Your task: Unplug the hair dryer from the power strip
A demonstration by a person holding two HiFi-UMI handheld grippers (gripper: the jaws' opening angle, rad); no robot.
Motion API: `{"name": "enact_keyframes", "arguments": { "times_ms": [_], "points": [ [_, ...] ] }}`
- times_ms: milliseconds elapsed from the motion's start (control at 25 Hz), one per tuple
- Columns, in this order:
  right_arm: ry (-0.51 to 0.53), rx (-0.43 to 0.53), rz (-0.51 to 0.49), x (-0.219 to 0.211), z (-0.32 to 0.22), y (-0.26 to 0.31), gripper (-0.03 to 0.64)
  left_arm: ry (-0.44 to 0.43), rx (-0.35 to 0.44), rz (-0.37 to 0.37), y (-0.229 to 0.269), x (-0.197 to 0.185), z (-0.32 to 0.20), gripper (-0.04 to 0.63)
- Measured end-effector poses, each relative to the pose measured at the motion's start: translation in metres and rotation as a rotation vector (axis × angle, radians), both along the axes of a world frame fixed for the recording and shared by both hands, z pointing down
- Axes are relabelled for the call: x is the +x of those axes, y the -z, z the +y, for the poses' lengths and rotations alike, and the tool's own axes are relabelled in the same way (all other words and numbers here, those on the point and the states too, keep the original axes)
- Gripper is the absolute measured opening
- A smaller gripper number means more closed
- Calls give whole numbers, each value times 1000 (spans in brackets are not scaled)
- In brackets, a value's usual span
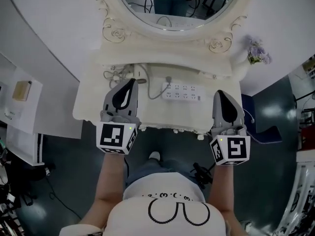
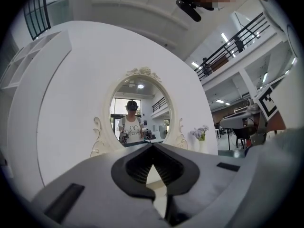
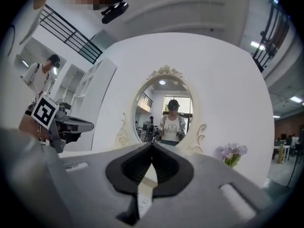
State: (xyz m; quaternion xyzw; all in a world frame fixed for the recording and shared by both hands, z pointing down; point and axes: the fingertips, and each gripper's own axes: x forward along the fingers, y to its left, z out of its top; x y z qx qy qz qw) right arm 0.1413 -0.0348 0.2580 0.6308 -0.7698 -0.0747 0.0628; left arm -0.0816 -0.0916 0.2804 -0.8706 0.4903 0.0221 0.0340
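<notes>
A white power strip (image 1: 181, 91) lies flat on the cream vanity table (image 1: 88, 107), and a grey cord (image 1: 156, 93) curls off its left end. A white appliance with a coiled cord (image 1: 114, 74), probably the hair dryer, lies at the table's back left, partly hidden by my left gripper. My left gripper (image 1: 130, 82) is raised over the table's left part, shut, with nothing in it. My right gripper (image 1: 220, 94) hovers over the right end, also shut and holding nothing. In both gripper views the fingertips (image 2: 152, 145) (image 3: 152, 146) meet and point level at the mirror.
An oval mirror (image 1: 177, 6) in an ornate cream frame stands behind the table and reflects the person. A small vase of purple flowers (image 1: 257, 50) stands at the back right. White shelving (image 1: 19, 107) is at the left, with dark floor around the table.
</notes>
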Motion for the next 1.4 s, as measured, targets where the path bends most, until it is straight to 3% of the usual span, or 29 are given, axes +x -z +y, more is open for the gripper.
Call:
{"name": "enact_keyframes", "arguments": {
  "times_ms": [600,1400],
  "points": [
    [21,56,-14,10,50,31,0,12,45,1,40,16,46,-2],
    [-7,89,9,20,57,42,0,13,70,-33,49,27,50,-2]
  ]
}}
